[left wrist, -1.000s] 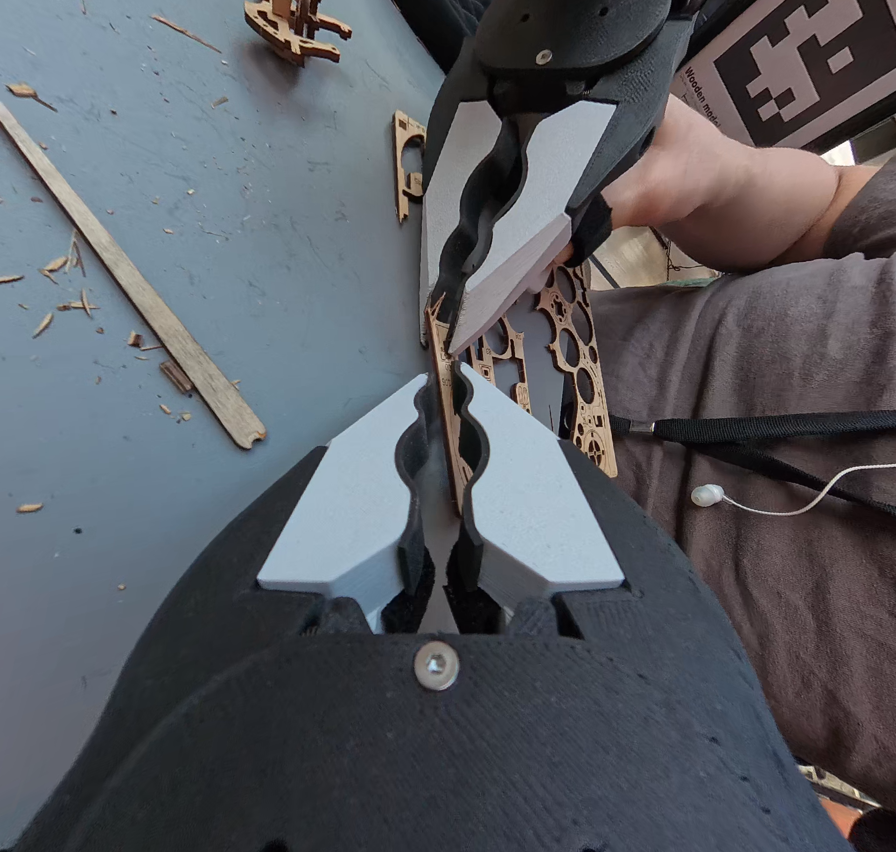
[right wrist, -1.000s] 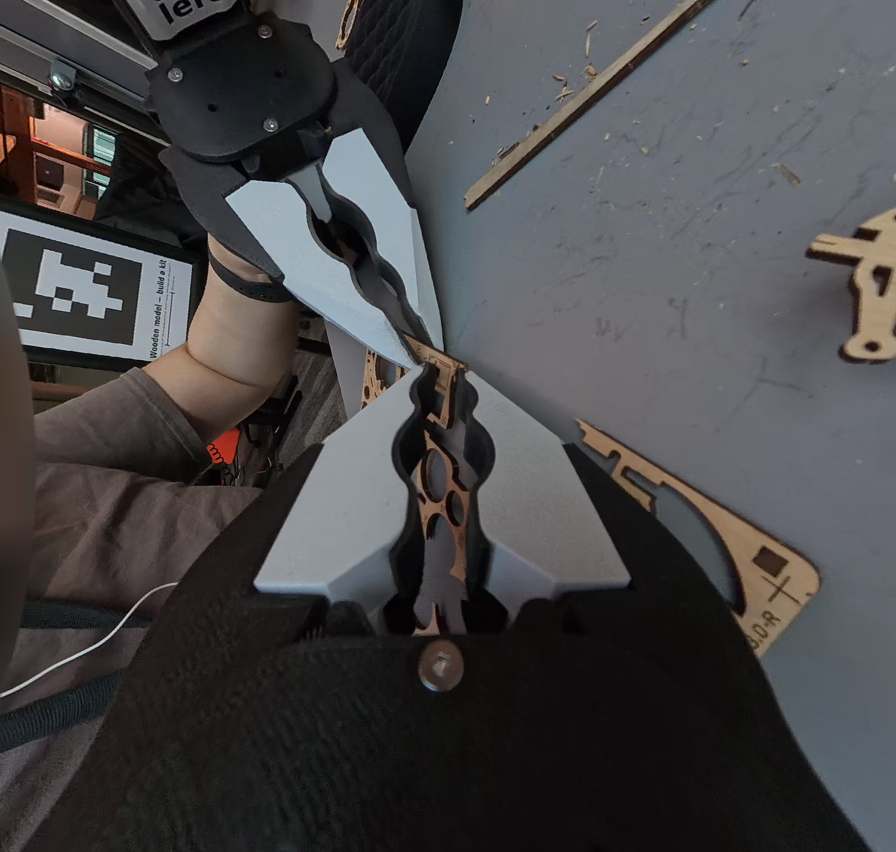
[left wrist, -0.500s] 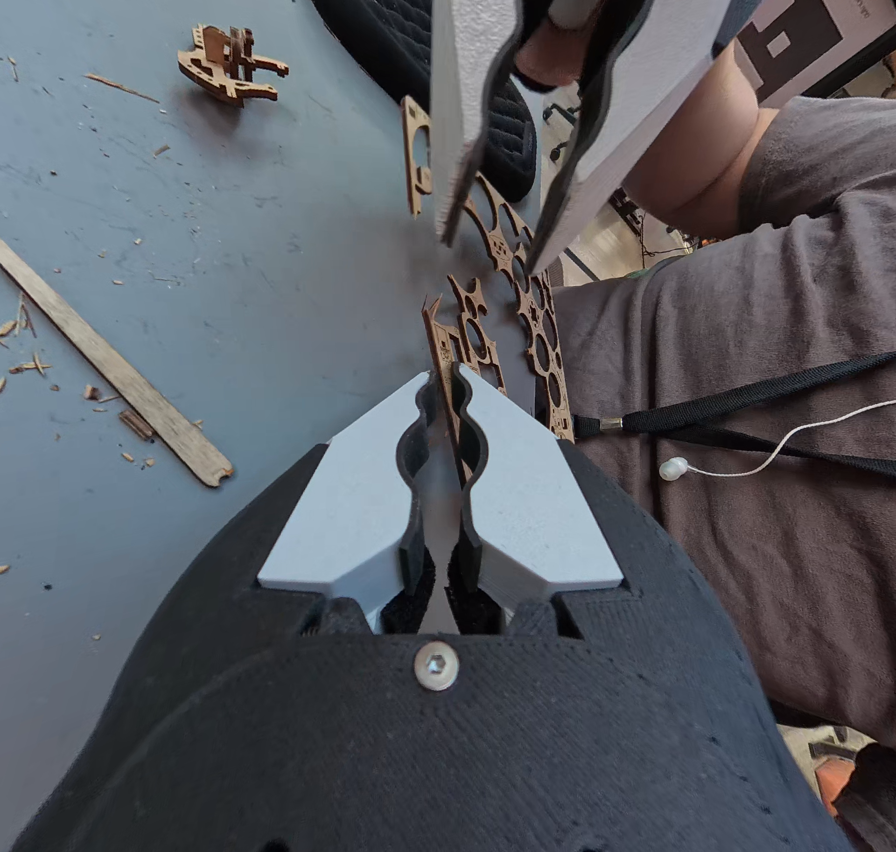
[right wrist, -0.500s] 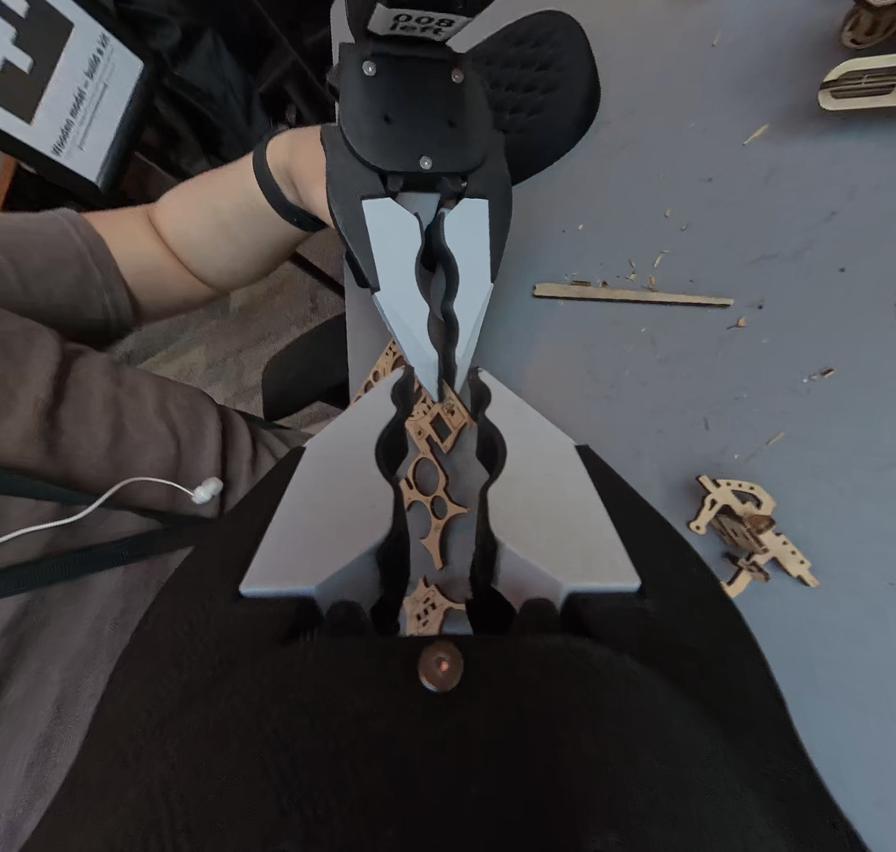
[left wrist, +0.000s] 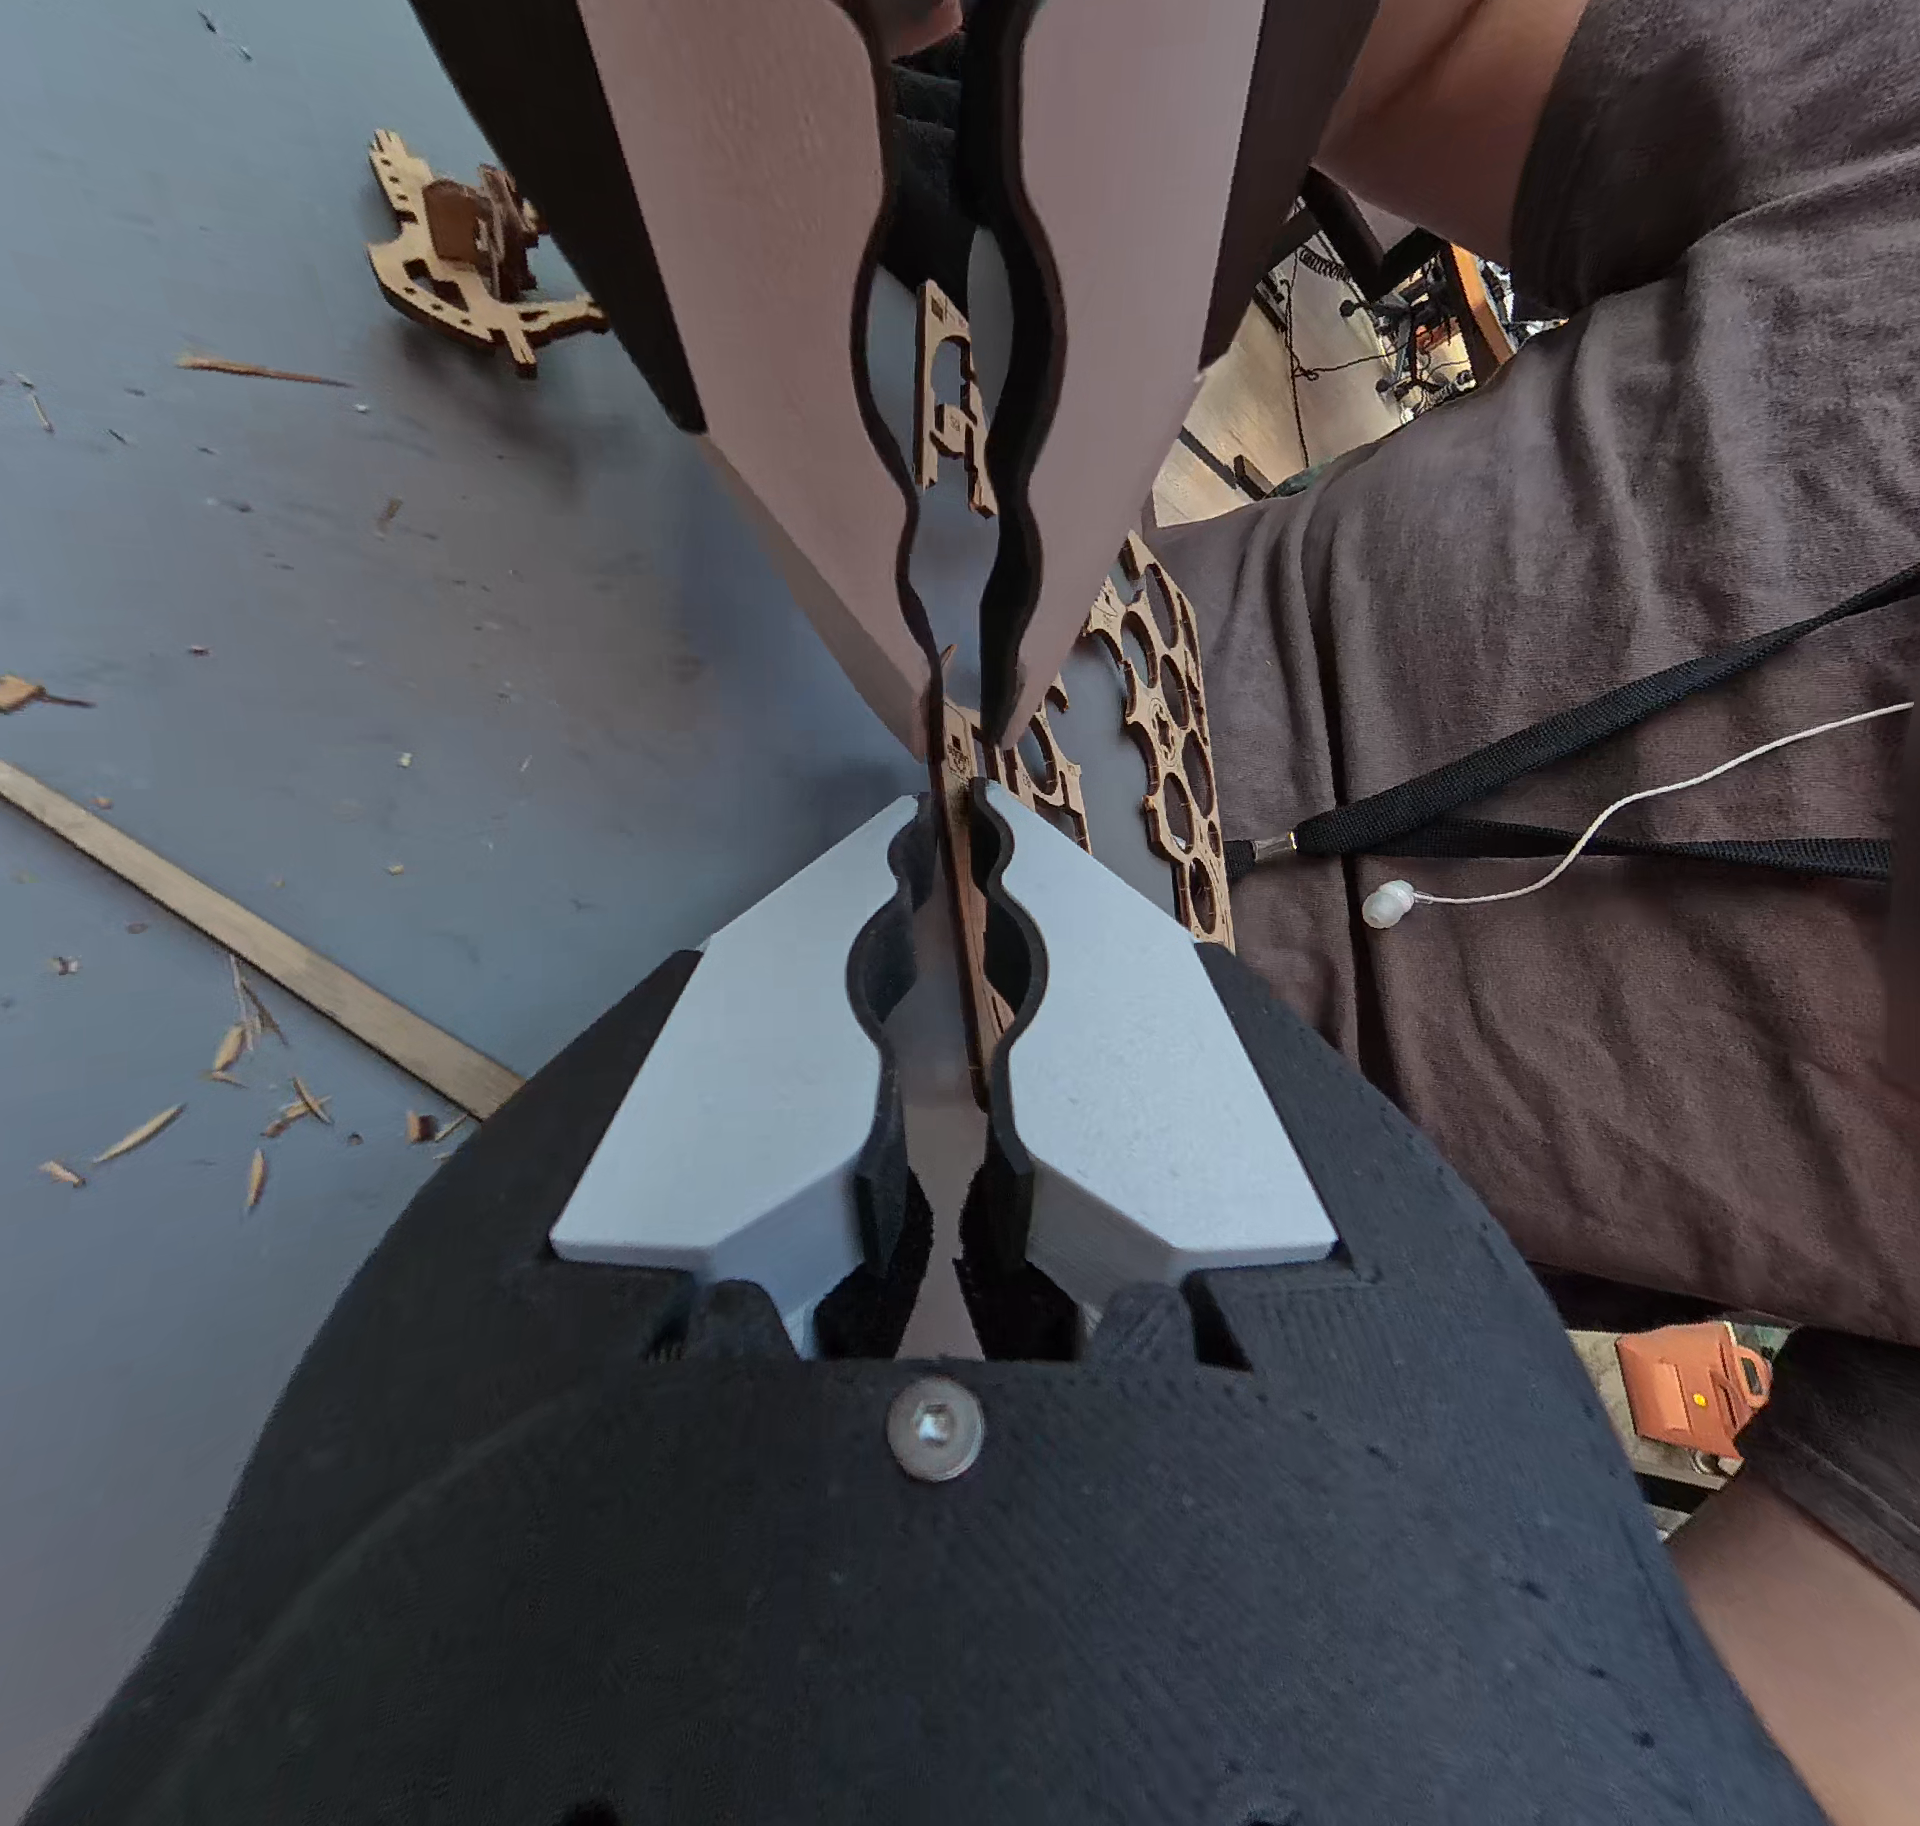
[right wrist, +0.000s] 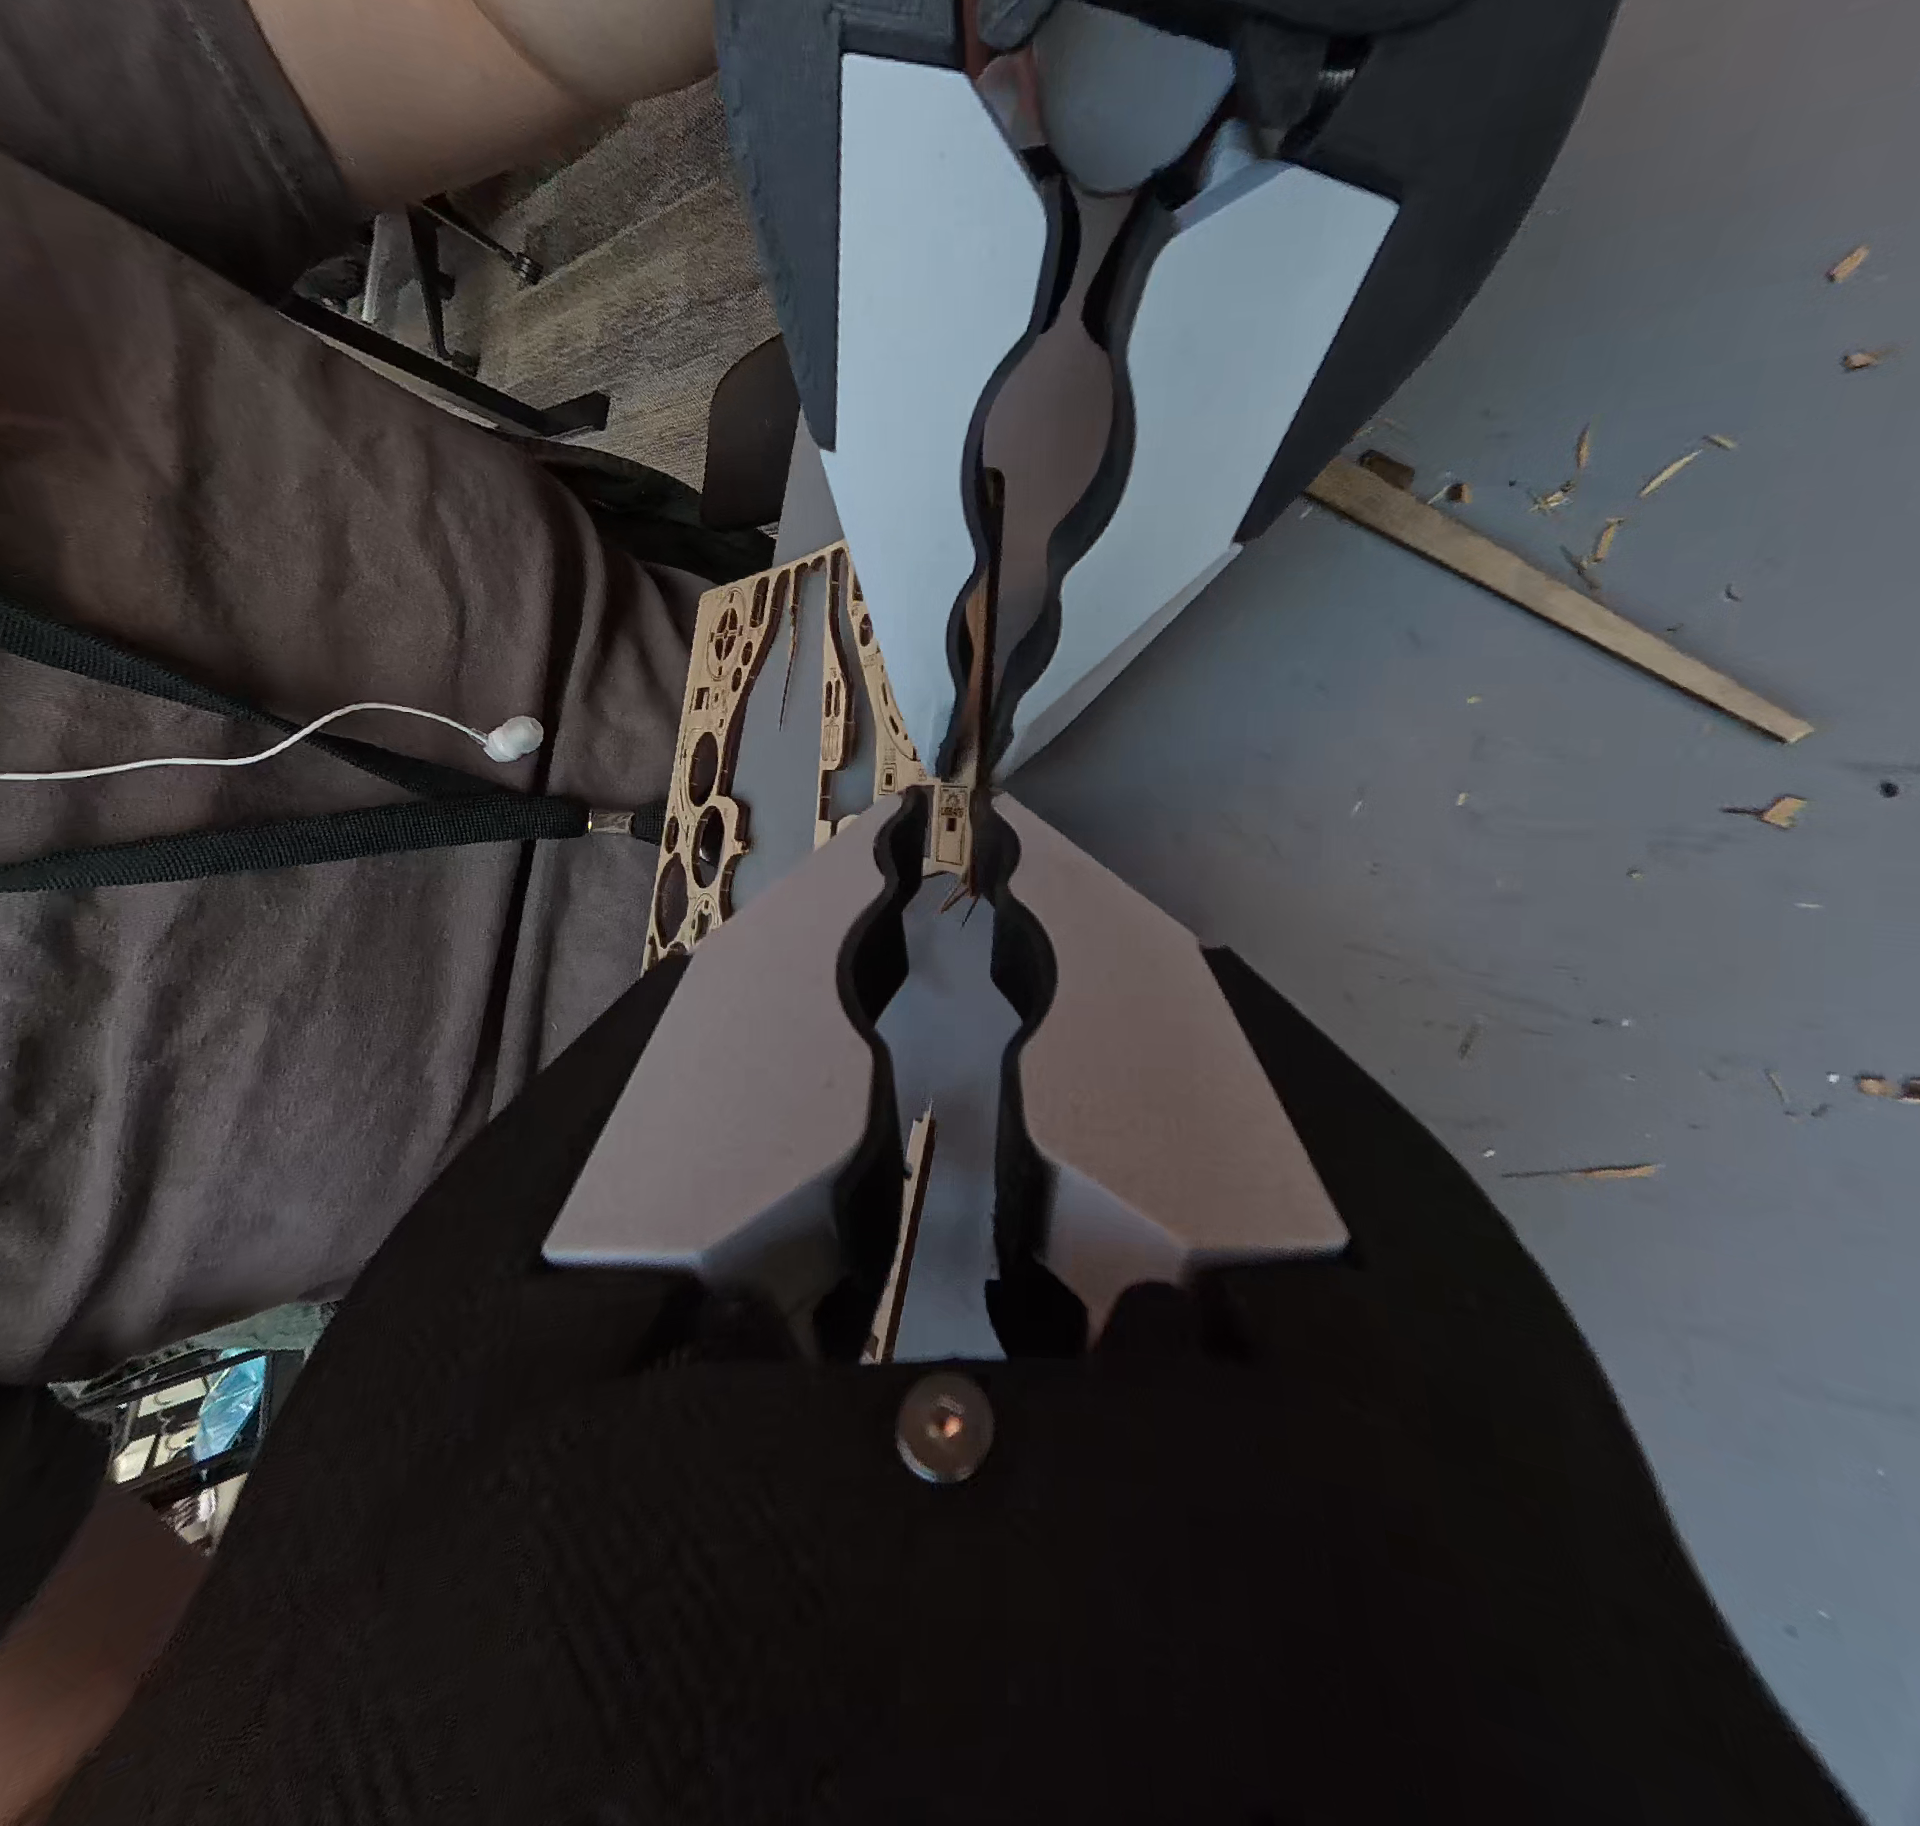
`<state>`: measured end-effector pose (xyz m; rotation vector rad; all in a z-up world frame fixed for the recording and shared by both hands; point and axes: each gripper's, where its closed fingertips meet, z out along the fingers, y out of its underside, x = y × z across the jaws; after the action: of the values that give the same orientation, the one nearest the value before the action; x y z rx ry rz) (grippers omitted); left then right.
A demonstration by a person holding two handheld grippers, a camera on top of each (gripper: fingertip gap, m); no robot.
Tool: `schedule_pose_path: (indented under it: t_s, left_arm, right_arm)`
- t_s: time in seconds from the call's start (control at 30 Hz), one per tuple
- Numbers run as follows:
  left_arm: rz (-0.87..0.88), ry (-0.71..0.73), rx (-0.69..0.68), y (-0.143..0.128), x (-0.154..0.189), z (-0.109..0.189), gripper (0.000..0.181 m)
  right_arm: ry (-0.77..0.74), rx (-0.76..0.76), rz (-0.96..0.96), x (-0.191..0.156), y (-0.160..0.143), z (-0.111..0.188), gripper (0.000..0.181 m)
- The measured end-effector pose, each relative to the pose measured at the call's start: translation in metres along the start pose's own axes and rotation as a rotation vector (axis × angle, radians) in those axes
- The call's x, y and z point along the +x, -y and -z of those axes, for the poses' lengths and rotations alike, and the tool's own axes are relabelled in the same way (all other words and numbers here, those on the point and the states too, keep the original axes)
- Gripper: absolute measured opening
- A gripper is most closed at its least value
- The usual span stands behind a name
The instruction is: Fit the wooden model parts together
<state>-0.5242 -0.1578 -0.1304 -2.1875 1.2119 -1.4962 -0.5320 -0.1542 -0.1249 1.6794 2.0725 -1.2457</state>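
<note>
My left gripper (left wrist: 951, 810) is shut on a thin flat wooden part (left wrist: 964, 935), held edge-on above the grey table (left wrist: 416, 633). My right gripper (right wrist: 954, 810) faces it tip to tip and is closed on the free end of the same wooden part (right wrist: 951, 820). In the left wrist view the right gripper (left wrist: 966, 716) comes down from the top. In the right wrist view the left gripper (right wrist: 977, 763) comes from the top, with the part's dark edge (right wrist: 985, 623) between its fingers. Most of the part is hidden by the fingers.
A perforated wooden sheet (left wrist: 1174, 737) lies at the table's edge by the person's lap, also in the right wrist view (right wrist: 717, 737). A small assembled wooden piece (left wrist: 468, 259), a long wooden strip (left wrist: 260, 935) and wood chips (left wrist: 239, 1059) lie on the table. A strap and earbud (left wrist: 1387, 903) hang nearby. The grippers are tip to tip, or close to it.
The right gripper opened and let go of the part half a second ago, then swung round to face the left gripper head-on and closed on the part's end. The left gripper kept its hold.
</note>
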Motion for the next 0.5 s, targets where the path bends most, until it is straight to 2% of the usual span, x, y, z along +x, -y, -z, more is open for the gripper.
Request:
schedule_pose_path:
  t_s: [0.03,0.37,0.5]
  left_arm:
    - [-0.002,-0.003,-0.006,0.0,-0.001,-0.001,0.003]
    - [0.0,0.015,-0.012,-0.003,-0.007,-0.004,0.004]
    - [-0.013,0.017,0.002,0.0,-0.007,-0.003,0.004]
  right_arm:
    - [-0.009,-0.001,-0.001,0.003,-0.001,0.0,0.006]
    - [0.002,-0.033,0.015,0.01,-0.008,-0.006,0.003]
    - [0.064,-0.056,-0.049,0.007,-0.013,-0.011,0.008]
